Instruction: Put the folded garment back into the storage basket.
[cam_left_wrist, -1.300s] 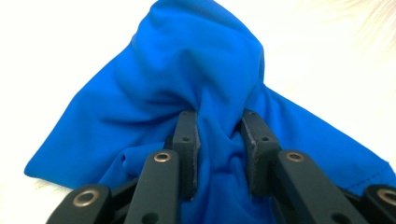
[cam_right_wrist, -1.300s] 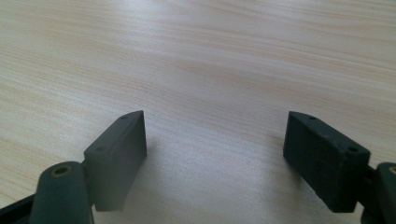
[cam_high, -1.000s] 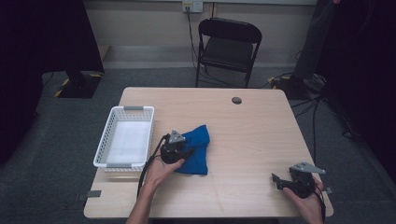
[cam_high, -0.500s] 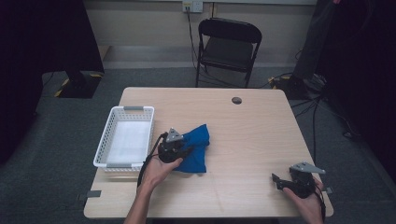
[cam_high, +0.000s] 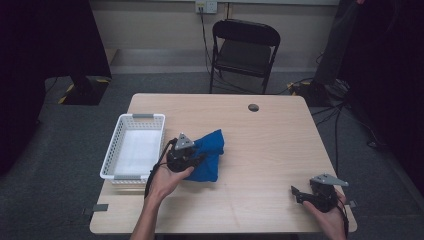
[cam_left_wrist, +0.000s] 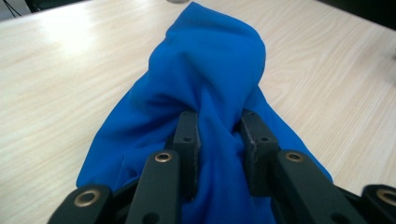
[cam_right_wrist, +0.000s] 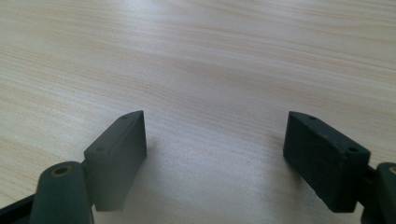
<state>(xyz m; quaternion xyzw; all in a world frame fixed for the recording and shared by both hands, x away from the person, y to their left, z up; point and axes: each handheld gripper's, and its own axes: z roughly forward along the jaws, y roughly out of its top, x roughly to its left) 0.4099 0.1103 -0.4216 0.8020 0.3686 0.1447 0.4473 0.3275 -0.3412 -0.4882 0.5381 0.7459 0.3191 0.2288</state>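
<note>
Left hand-held gripper (cam_left_wrist: 217, 140) half-buried in blue cloth (cam_left_wrist: 205, 84)

Counting from the table (cam_high: 260, 150), my landmark: I see one blue cloth (cam_high: 209, 155) on it, one white basket (cam_high: 134, 147) at its left edge, one dark round disc (cam_high: 253, 107) near its far edge, one folding chair (cam_high: 244, 52) behind it, and two grippers over it, the left gripper (cam_high: 192, 159) and the right gripper (cam_high: 300, 192).

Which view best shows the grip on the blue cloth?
The left gripper view: the left gripper has its jaws pinching a fold of the blue cloth. The high view shows the cloth beside the white basket, the grip hidden.
</note>
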